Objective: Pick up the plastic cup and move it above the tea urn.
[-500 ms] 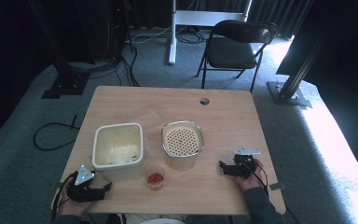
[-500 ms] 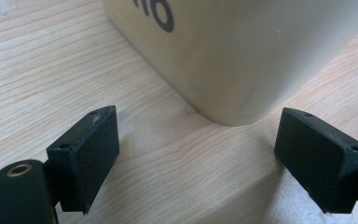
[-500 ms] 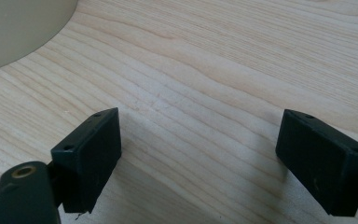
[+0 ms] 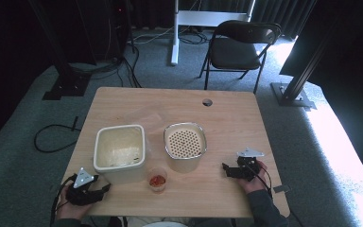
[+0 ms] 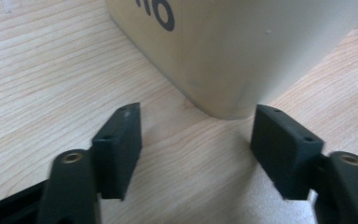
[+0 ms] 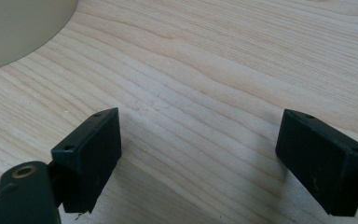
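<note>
Left gripper (image 5: 196,154) fingers apart, cream tub (image 5: 242,46), black lettering partly visible

The left hand-held gripper (image 4: 105,187) lies low at the near left corner, held by the left hand (image 4: 68,204), with its jaws spread wide apart and nothing between them. The right hand-held gripper (image 4: 225,168) is at the near right, in the right hand (image 4: 254,179), jaws also wide apart, pointing to the left.

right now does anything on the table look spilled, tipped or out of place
Nothing stands out. The square tub, strainer bowl and small cup stand upright on the table; no spills show.
</note>
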The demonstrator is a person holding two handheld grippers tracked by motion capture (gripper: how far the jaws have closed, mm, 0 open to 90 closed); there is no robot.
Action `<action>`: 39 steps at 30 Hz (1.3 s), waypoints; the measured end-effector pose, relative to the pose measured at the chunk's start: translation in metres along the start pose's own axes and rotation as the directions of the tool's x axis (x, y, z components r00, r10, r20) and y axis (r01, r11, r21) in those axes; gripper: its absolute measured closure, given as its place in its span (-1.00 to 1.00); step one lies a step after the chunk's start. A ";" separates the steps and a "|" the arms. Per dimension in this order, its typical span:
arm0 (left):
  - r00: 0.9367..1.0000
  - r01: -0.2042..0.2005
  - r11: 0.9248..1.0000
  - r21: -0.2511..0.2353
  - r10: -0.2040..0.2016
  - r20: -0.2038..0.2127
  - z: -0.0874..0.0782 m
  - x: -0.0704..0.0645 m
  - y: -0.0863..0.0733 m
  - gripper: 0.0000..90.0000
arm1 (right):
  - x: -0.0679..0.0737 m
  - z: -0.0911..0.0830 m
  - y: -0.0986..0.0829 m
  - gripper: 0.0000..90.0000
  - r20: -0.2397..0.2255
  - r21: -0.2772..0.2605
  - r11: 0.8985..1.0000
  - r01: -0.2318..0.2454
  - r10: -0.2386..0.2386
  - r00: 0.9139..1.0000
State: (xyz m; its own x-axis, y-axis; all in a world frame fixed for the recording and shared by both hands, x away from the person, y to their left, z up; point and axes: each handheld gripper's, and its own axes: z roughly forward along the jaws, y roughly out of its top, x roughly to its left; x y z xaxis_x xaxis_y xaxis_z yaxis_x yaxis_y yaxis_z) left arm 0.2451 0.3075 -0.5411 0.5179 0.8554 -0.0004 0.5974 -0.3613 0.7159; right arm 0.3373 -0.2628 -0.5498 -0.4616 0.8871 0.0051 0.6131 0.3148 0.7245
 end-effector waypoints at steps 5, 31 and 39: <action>1.000 0.027 0.999 -0.029 -0.028 -0.010 -0.011 0.006 0.001 -0.09 | 0.000 0.000 0.000 -0.70 0.000 0.000 1.000 0.000 0.000 1.000; 0.995 0.064 0.984 -0.169 -0.075 -0.059 0.023 0.124 0.131 -0.13 | 0.000 0.000 0.000 -0.70 0.000 0.000 1.000 0.000 0.000 1.000; 0.997 0.065 0.987 -0.145 -0.069 -0.021 0.062 0.129 0.182 -0.16 | 0.000 0.000 0.000 -0.70 0.000 0.000 1.000 -0.001 0.001 1.000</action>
State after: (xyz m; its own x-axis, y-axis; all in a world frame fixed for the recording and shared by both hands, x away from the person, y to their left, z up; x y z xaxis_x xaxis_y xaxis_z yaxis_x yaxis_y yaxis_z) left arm 0.4582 0.3287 -0.4540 0.4625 0.8860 -0.0349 0.5346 -0.2472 0.8082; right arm 0.3373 -0.2628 -0.5498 -0.4610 0.8874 0.0053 0.6137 0.3145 0.7242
